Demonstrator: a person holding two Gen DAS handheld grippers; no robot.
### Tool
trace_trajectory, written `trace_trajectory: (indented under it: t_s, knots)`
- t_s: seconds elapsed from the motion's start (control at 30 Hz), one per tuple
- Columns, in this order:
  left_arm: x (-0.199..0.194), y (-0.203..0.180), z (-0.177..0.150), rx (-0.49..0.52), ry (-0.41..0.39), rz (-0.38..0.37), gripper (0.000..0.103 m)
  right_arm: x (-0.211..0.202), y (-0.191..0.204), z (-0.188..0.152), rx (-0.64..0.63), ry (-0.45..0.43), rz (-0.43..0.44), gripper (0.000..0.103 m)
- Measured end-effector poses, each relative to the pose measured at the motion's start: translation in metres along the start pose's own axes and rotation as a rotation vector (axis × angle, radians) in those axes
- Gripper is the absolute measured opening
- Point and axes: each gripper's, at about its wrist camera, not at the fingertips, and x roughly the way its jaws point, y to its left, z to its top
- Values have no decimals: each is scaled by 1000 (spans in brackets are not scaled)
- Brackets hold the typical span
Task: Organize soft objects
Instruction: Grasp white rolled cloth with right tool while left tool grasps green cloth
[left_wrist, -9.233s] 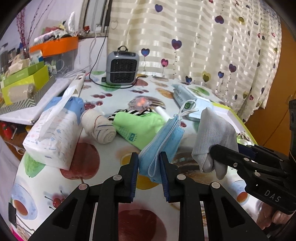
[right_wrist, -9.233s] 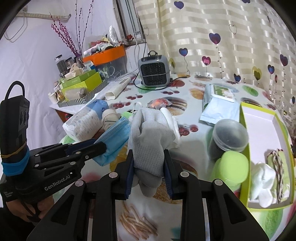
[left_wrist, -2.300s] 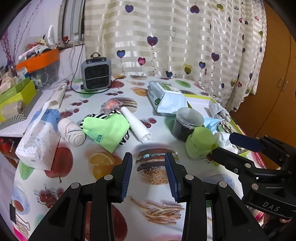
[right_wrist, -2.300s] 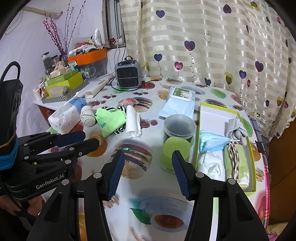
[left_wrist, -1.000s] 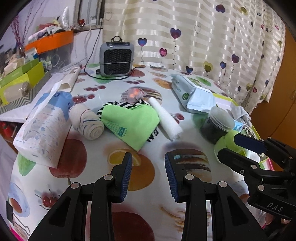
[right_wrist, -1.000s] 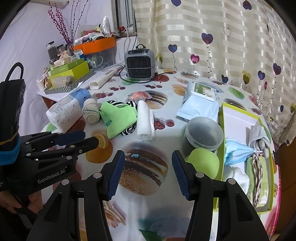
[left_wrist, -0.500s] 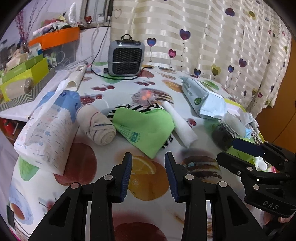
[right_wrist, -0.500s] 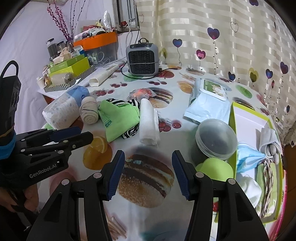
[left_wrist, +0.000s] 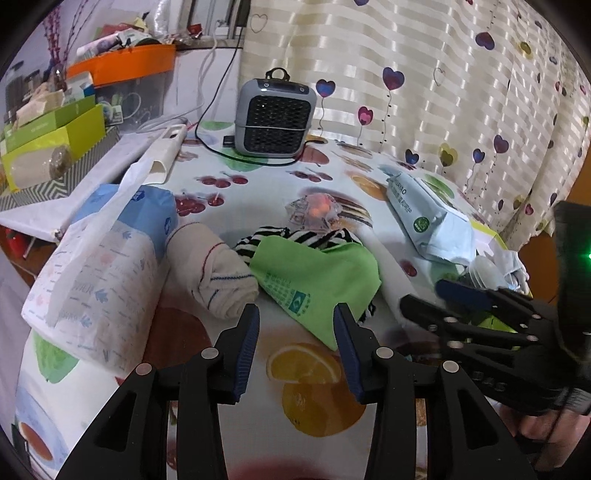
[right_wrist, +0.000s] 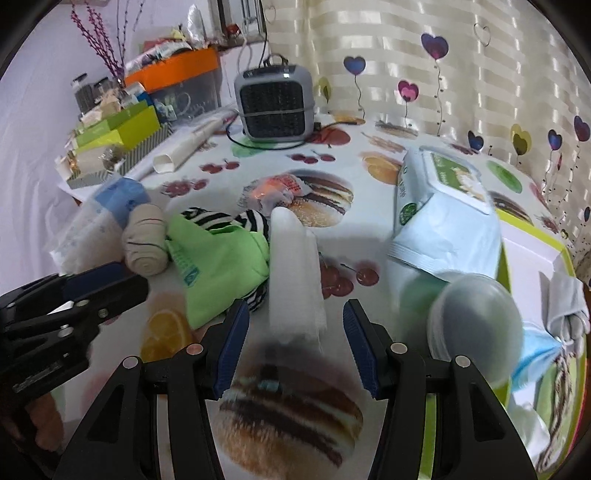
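Open tabletop under both claws, clutter crowding ahead

Ahead of the left claw (left_wrist: 295, 325), whose jaws are opening with nothing between them, the green cloth (left_wrist: 317, 280) and rolled beige towel (left_wrist: 218, 273) block the way; the tissue pack (left_wrist: 99, 273) walls off its left, bare tabletop (left_wrist: 207, 195) lies beyond. The white roll (right_wrist: 295, 266) lies just ahead of the right claw (right_wrist: 293, 332); a lidded jar (right_wrist: 476, 325) and wipes pack (right_wrist: 443, 221) hem its right.
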Motion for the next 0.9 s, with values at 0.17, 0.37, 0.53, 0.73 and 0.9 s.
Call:
trace_trajectory:
  t_s: [0.17,0.37,0.53,0.73,0.9]
  knots:
    - [8,-1,5,4,3,-21,44,21,4,4,-15,42,-34,51]
    - [24,-6,3,6,46,-57,50,23,3,5,-21,37,-49,21]
    - [38,-11,1,15,79,-74,51,10,1,6,-18,5,-57,21]
    - [53,-19,0,39,110,-79,51,0,-2,5,-2,-17,-47,21]
    - [59,-27,-2,98,95,-25,51,-4,-5,4,5,-31,-37,21]
